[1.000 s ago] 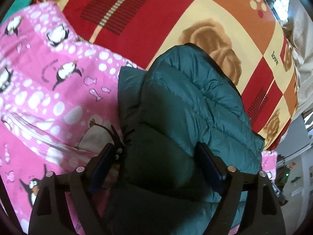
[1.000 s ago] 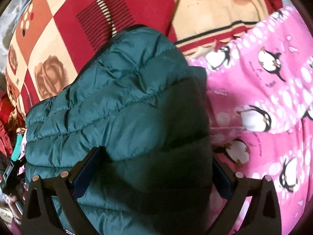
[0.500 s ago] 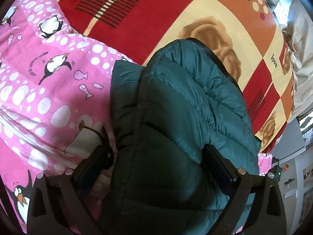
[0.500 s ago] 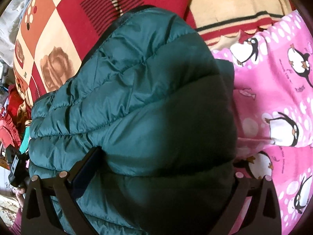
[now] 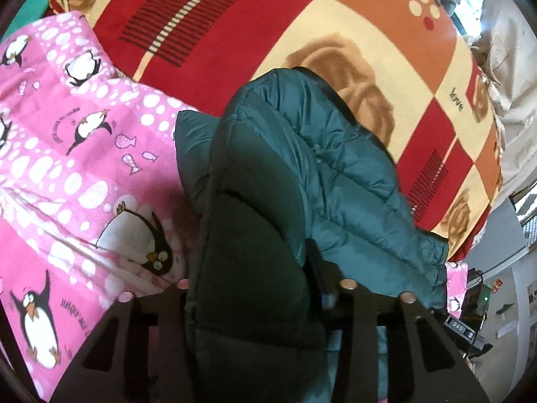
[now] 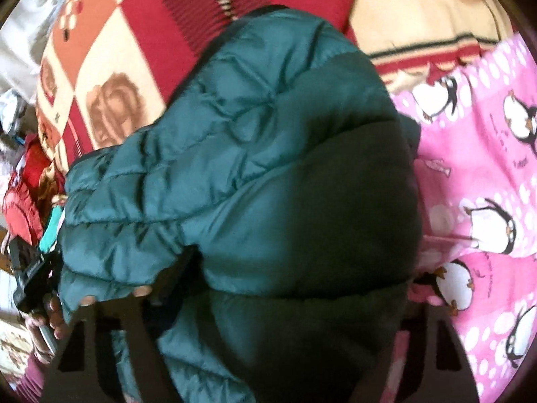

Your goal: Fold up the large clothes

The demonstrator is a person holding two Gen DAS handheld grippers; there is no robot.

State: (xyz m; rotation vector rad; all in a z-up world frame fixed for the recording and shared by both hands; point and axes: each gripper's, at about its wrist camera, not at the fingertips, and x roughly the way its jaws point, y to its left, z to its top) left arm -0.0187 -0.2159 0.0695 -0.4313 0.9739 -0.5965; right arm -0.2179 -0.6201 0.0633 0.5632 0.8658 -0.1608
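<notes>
The green puffer jacket (image 5: 302, 208) fills the middle of both views, lying on the penguin blanket (image 5: 67, 154). The left claw (image 5: 255, 288) squeezes a thick fold. The right claw (image 6: 275, 288) squeezes another. It looks soft, puffy and slippery; grab thick bunched folds.

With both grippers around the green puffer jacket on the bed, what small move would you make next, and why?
Probably lower the green puffer jacket onto the pink penguin blanket: the left gripper and right gripper each pinch a thick, bulging fold.
</notes>
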